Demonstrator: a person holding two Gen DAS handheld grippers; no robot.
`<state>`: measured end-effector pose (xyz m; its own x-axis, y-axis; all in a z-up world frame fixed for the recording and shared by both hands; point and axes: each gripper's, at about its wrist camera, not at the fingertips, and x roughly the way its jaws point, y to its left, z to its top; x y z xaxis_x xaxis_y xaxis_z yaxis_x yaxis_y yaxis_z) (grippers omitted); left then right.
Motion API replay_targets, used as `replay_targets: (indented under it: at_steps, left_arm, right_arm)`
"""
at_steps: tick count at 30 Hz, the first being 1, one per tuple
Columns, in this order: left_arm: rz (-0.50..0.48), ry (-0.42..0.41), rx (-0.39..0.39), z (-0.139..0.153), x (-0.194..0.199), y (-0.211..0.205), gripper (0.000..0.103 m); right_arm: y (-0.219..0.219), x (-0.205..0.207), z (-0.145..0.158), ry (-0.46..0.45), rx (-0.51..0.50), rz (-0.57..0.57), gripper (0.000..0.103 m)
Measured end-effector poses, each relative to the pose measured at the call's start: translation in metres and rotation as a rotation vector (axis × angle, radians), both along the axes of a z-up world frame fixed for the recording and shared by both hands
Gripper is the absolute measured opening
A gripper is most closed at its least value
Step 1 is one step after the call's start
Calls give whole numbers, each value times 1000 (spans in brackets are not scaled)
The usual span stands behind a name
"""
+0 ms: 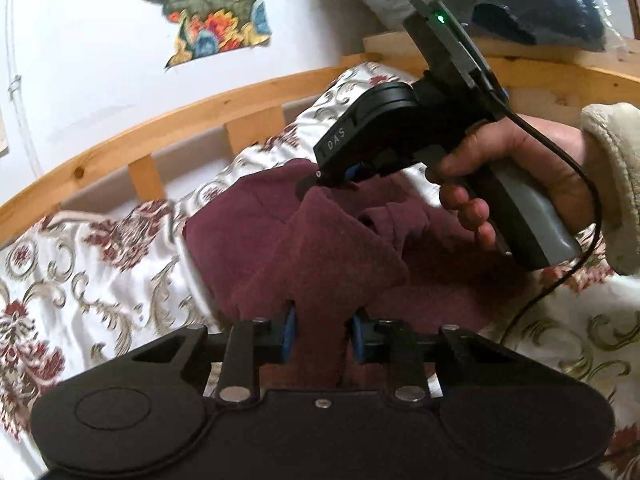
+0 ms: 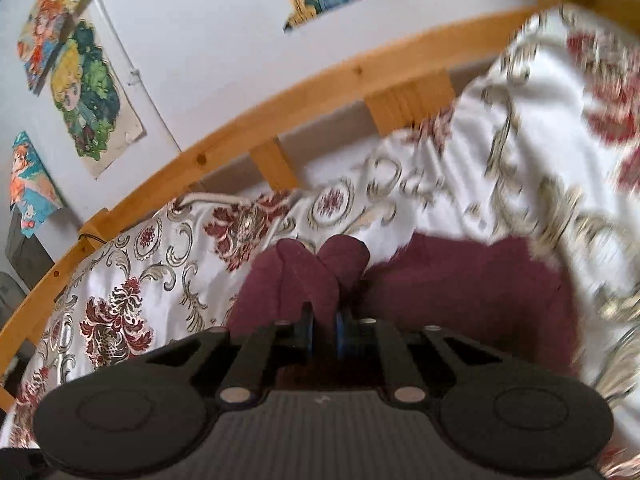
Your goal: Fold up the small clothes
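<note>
A maroon fleece garment (image 1: 320,248) lies crumpled on a patterned bedspread. In the left wrist view my left gripper (image 1: 324,332) has its blue pads pressed against a raised fold of that cloth, which fills the gap between them. My right gripper (image 1: 316,184) shows further back in that view, held by a person's hand (image 1: 500,184), and pinches another lifted edge of the garment at its tip. In the right wrist view my right gripper (image 2: 325,332) is nearly closed, with a bunched ridge of the maroon garment (image 2: 304,276) caught between its pads. The rest of the cloth spreads out to the right.
The white bedspread (image 1: 100,272) with red and gold flowers covers the bed. A wooden bed rail (image 1: 180,120) runs along the far side by a white wall with colourful posters (image 2: 92,100). A plastic-wrapped dark blue bundle (image 1: 540,4) sits at top right. A black cable (image 1: 560,272) hangs from the right gripper.
</note>
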<state>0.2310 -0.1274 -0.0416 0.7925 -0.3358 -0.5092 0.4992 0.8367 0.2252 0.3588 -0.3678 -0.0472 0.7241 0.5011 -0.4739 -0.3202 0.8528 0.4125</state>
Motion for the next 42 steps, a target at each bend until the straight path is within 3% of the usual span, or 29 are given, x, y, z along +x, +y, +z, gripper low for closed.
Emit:
replay_targets:
  at_steps: [4, 10, 21, 26, 30, 36, 40, 42]
  left_arm:
    - [-48, -18, 5, 5, -2, -20, 28]
    - [-121, -25, 23, 5, -7, -51, 27]
    - [-170, 41, 36, -12, -6, -71, 28]
    - [-165, 53, 34, -12, -11, -70, 36]
    - [-149, 91, -27, -3, -13, -62, 46]
    - [-81, 139, -130, 13, -16, -42, 70]
    - [20, 150, -147, 17, -12, -25, 81]
    - [75, 154, -160, 17, -5, -13, 81]
  right_arm:
    - [-18, -6, 15, -49, -69, -15, 13]
    - [-50, -14, 23, -62, -93, -62, 12]
    - [-78, -29, -3, -25, -132, -121, 12]
    - [-82, -30, -19, -1, -122, -147, 12]
    - [-82, -30, -21, -6, -129, -149, 12]
    - [-75, -28, -13, -48, -184, -138, 13]
    - [-76, -28, -15, -46, -181, -146, 13]
    - [-76, -31, -16, -51, -183, -147, 14]
